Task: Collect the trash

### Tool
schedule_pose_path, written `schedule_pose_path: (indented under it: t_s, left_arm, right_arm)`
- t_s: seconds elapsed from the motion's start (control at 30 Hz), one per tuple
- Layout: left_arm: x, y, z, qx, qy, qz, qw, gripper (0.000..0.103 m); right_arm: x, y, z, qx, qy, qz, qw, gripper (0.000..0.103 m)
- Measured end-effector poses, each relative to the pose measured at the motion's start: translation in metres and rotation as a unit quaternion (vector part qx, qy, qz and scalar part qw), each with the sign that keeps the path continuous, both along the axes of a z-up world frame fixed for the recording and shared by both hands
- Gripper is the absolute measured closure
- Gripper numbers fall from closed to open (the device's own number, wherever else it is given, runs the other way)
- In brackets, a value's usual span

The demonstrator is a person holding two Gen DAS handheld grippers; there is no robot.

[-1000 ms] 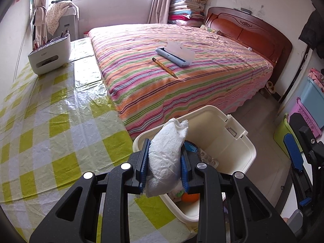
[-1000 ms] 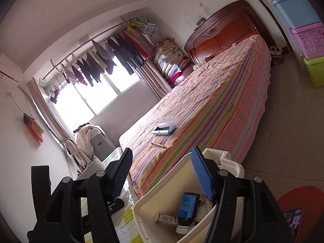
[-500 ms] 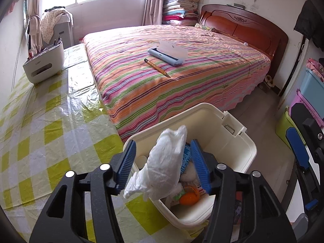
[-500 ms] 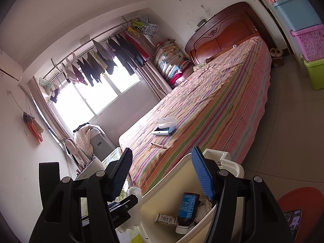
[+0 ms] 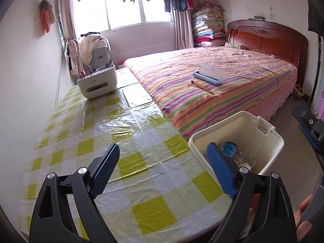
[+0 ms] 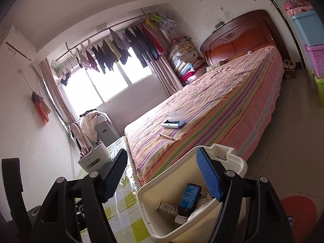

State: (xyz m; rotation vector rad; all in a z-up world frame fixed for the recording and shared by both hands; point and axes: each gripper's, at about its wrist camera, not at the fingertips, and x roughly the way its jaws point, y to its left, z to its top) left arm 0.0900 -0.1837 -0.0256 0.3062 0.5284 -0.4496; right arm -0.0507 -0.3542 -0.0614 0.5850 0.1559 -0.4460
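Observation:
My left gripper (image 5: pixel 163 149) hovers over the green-checked table (image 5: pixel 121 125), its jaws opening wide with nothing between them. Just right of it stands the cream bin (image 5: pixel 269 141), holding a blue-labelled bottle (image 5: pixel 229 147) and other trash partly hidden behind my finger. In the right wrist view my right gripper (image 6: pixel 162 152) is above the near rim of the bin (image 6: pixel 145 202), its jaws opening and holding nothing. Inside lie the bottle (image 6: pixel 190 194), a small tube (image 6: pixel 167 206) and something white (image 6: pixel 199 210).
A striped bed (image 5: pixel 222 101) lies past the table and bin, with a pencil (image 5: pixel 203 87) and a blue case (image 5: pixel 208 77) on it. A white organizer box (image 5: pixel 97 83) stands at the table's far end. A red stool (image 6: pixel 297 212) sits right of the bin.
My left gripper let go of the white bag, which dropped into the bin, then opened wide and swung left over the table. The right jaws widened a little.

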Motion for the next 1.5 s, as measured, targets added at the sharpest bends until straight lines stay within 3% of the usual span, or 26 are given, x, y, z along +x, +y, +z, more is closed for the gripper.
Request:
schedule_pose_path:
  t_s: [0.1, 0.2, 0.3, 0.33, 0.6, 1.5]
  left_arm:
    - [-0.01, 0.025, -0.005, 0.025, -0.035, 0.032, 0.9986, 0.017]
    - [-0.014, 0.045, -0.011, 0.04, -0.04, 0.048, 0.9972, 0.017]
    - [-0.023, 0.063, -0.003, -0.004, -0.049, 0.04, 0.998, 0.015]
    - [-0.028, 0.067, -0.001, -0.009, -0.055, 0.038, 0.9977, 0.011]
    - [-0.038, 0.089, 0.004, -0.047, -0.065, 0.05, 0.9955, 0.01]
    - [-0.035, 0.105, 0.002, -0.038, -0.075, 0.065, 0.9944, 0.01]
  right_arm:
    - [-0.001, 0.023, -0.003, -0.022, 0.022, 0.04, 0.999, 0.03]
    - [0.0, 0.045, -0.009, -0.037, 0.052, 0.074, 0.995, 0.027]
    - [-0.001, 0.064, -0.012, -0.061, 0.068, 0.082, 0.992, 0.027]
    - [0.0, 0.07, -0.013, -0.066, 0.075, 0.086, 0.991, 0.027]
    - [0.012, 0.094, -0.028, -0.084, 0.132, 0.114, 0.981, 0.027]
    - [0.019, 0.102, -0.036, -0.09, 0.129, 0.131, 0.979, 0.027]
